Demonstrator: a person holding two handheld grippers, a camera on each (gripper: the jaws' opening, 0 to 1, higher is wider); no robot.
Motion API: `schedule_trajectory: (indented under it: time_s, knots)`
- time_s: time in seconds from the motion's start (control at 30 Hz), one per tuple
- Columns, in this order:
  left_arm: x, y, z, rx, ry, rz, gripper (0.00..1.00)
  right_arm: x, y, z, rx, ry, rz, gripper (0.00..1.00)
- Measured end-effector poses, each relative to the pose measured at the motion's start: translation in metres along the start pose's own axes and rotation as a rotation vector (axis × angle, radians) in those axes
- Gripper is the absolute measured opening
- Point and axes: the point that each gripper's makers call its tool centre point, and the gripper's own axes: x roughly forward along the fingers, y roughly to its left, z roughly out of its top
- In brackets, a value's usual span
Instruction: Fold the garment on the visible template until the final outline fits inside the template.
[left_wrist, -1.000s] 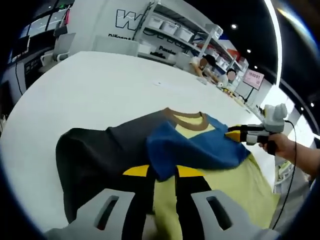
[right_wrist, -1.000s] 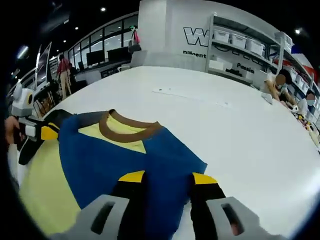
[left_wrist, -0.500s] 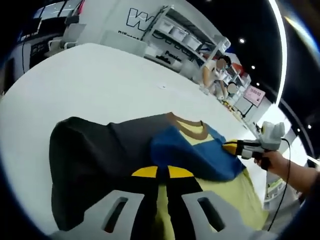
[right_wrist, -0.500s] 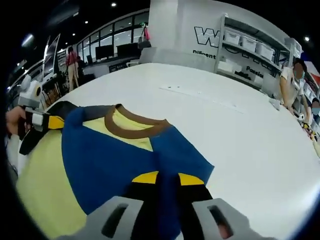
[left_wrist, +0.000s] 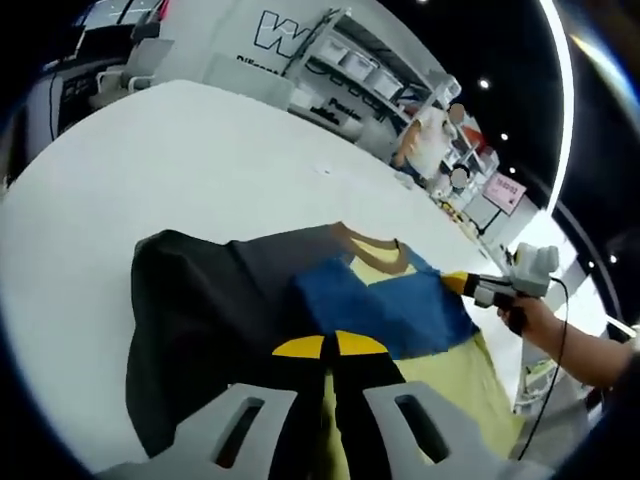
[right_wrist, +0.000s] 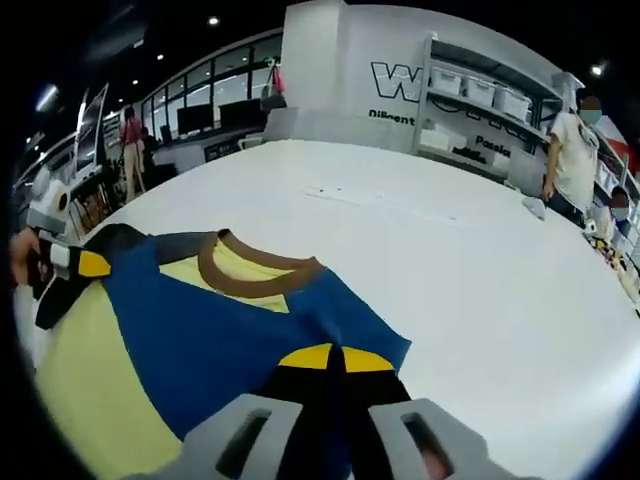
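The yellow cotton T-shirt with blue sleeves and a brown ribbed collar is spread on the wide white table, and one dark-grey sleeve is seen lying outward. The left gripper is pinched together on the shirt's cloth, the right gripper likewise on the blue sleeve. Folding is judged barely begun; no template outline can be made out. Shelving with white bins is seen behind.

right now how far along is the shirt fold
Early. Done: the blue sleeve lies over the yellow front, below the brown collar. In hand: the right gripper and left gripper are both shut on the shirt. Left: the dark sleeve lies spread on the white table.
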Motion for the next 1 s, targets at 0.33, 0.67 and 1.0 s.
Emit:
schedule_trajectory:
  time_s: [0.33,0.67,1.0]
  knots:
    - [0.000,-0.002,-0.010,0.061,0.044,0.033,0.00,0.005,-0.005,-0.007,-0.012,0.040,-0.009,0.00]
    - [-0.005,0.003,-0.015,0.052,0.044,0.052,0.00,0.006,-0.010,-0.013,-0.008,0.058,0.001,0.02]
    - [-0.009,0.004,-0.017,0.056,0.032,0.053,0.00,0.005,-0.029,-0.013,0.030,0.053,-0.034,0.04]
